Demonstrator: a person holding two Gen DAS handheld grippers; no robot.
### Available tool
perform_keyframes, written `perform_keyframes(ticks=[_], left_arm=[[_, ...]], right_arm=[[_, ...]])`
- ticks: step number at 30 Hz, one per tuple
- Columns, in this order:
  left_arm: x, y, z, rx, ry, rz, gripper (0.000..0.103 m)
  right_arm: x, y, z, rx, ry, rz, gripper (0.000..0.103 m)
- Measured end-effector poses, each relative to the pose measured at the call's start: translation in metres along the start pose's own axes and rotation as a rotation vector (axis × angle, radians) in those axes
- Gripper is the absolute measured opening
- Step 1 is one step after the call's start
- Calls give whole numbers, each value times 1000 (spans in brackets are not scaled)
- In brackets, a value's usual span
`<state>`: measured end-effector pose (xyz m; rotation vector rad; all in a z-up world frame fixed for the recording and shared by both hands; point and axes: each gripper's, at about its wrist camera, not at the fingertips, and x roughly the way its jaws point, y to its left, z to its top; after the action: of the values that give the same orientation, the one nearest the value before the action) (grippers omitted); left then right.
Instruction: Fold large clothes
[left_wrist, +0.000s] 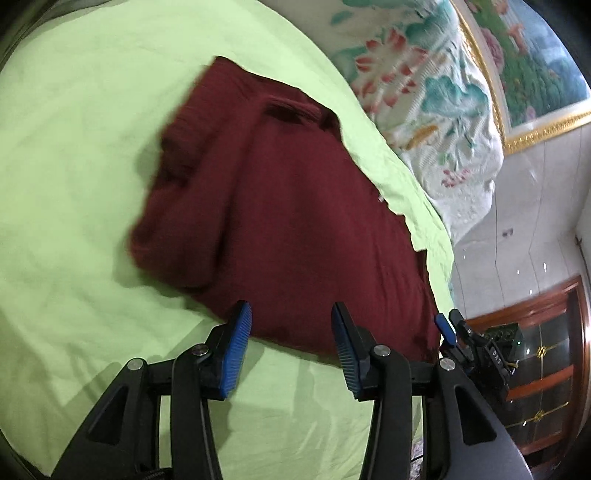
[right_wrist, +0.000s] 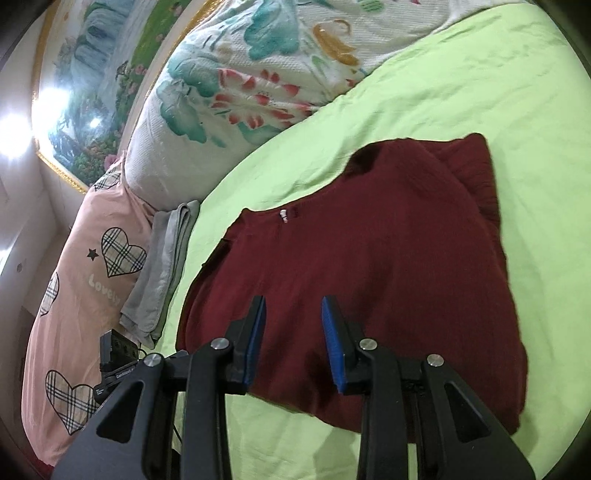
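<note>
A dark red sweater (left_wrist: 295, 221) lies partly folded on the light green bed sheet (left_wrist: 74, 147), with one side turned in over its body. My left gripper (left_wrist: 293, 315) hovers over the sweater's near hem, its blue pads (left_wrist: 240, 343) apart and nothing between them. In the right wrist view the sweater (right_wrist: 388, 258) shows a small white label (right_wrist: 283, 216) at its far edge. My right gripper (right_wrist: 293, 308) stands open above the sweater's near part, no cloth pinched. The right gripper (left_wrist: 448, 322) also shows at the sweater's right corner in the left wrist view.
A white floral quilt (right_wrist: 258, 74) is piled along the far side of the bed. A pink pillow with plaid hearts (right_wrist: 85, 258) and a folded grey cloth (right_wrist: 162, 266) lie to the left. A gold-framed painting (left_wrist: 535, 55) and a wooden cabinet (left_wrist: 546, 350) stand beyond the bed.
</note>
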<state>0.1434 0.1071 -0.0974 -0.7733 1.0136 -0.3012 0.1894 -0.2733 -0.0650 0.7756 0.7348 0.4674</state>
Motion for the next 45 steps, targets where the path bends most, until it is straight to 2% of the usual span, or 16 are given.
perform_keyframes(ticks=[5,9,10,12,13,18,22,24,26,28,31,34,37,41,43,45], left_arm=[[-9,27,2,-71,-18,43,48],[-13,48,9,-166,-42,-3,48],[-14,52,13,-183,-59,-10,46],[-13,52,20,-179,-97,11,28],[-12,52,23,-171,-103,24,15],[-35,62,34,-182,-195,63,8],[-53,78,33,-216,-212,28,8],[-54,75,26,-208,-183,31,14],[-48,67,13,-210,-140,9,56],[-38,57,1,-211,-115,-28,68],[-18,40,-5,-200,-104,-37,71],[-10,37,0,-238,-147,-49,79],[-4,39,12,-268,-200,-41,79],[3,35,23,-266,-235,-7,79],[5,32,25,-254,-241,7,79],[7,31,25,-244,-253,16,78]], right_arm=[[10,8,-2,-9,18,23,36],[16,14,-3,-13,31,29,37],[18,16,-3,-15,35,27,37],[20,19,-2,-16,38,23,37],[20,19,-1,-15,38,25,37],[16,19,5,-9,20,23,37],[13,14,8,7,13,21,37],[14,14,9,9,16,23,37],[16,13,9,4,21,19,38],[21,14,12,1,30,11,41],[33,15,19,-7,44,7,42],[45,8,32,17,59,-45,42],[49,-8,47,52,32,-79,42],[57,-24,65,92,31,-198,42],[57,1,68,-13,14,-181,42],[65,37,61,-141,44,-133,39]])
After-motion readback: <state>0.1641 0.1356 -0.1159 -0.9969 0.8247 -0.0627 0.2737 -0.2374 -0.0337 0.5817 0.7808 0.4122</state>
